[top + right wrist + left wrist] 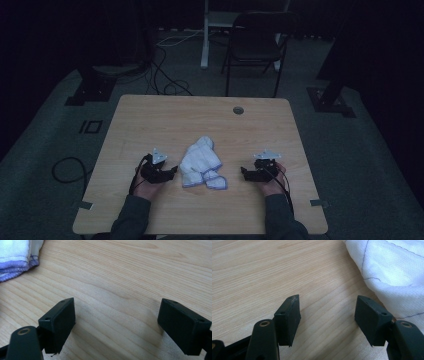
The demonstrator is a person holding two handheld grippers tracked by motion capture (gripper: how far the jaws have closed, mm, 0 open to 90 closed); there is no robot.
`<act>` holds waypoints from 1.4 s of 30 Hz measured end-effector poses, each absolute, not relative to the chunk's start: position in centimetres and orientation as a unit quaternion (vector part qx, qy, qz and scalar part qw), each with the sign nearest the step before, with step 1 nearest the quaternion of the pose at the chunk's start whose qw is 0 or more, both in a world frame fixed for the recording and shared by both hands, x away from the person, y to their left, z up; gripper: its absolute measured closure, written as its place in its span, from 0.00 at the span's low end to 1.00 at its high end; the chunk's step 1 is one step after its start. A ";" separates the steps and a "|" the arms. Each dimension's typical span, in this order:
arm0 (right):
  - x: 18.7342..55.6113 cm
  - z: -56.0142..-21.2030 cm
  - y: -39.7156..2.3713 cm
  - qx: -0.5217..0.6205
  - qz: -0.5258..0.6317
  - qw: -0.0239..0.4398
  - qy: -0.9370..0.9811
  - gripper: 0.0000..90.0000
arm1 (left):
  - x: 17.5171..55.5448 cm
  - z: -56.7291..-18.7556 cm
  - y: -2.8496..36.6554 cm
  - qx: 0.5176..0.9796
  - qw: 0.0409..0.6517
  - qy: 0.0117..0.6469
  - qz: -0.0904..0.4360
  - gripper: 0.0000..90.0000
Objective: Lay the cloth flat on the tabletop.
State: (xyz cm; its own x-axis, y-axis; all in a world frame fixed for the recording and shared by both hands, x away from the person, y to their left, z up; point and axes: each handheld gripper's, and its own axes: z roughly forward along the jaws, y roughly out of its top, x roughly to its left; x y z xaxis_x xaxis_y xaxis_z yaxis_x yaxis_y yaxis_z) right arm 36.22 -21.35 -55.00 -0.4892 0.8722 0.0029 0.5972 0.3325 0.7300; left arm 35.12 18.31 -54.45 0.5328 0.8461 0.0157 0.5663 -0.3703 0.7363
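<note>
In a dim room, a crumpled white cloth [201, 162] lies mid-table on the wooden table [150, 120], between the left gripper [173, 170] and right gripper [244, 171]; both grippers' jaws gape, empty. Judging by this, handling has not begun.

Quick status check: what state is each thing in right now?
Cloth: crumpled in a heap on the table, untouched.
Left gripper: open, empty, beside the cloth.
Right gripper: open, empty, apart from the cloth.
Chair: unfolded, behind the table.
</note>
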 end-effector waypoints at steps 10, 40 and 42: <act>35.4 -54.7 -21.0 0.461 0.349 0.202 0.791 0.40 | 35.1 -54.4 18.3 0.806 0.350 0.434 0.198 0.50; 34.4 -53.9 -20.6 0.451 0.381 0.197 0.783 0.67 | 34.9 -53.4 19.1 0.794 0.368 0.445 0.188 0.61; 34.3 -53.9 -20.4 0.443 0.385 0.192 0.787 0.69 | 34.9 -53.3 19.3 0.789 0.379 0.449 0.179 0.61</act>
State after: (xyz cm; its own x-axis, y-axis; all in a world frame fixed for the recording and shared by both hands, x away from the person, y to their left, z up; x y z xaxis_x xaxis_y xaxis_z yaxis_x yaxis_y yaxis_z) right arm 34.25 -20.37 -53.86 -0.5338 0.8447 0.0381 0.5487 0.3118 0.7757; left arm 34.94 19.27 -53.31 0.5329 0.8442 -0.0581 0.5726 -0.3093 0.7592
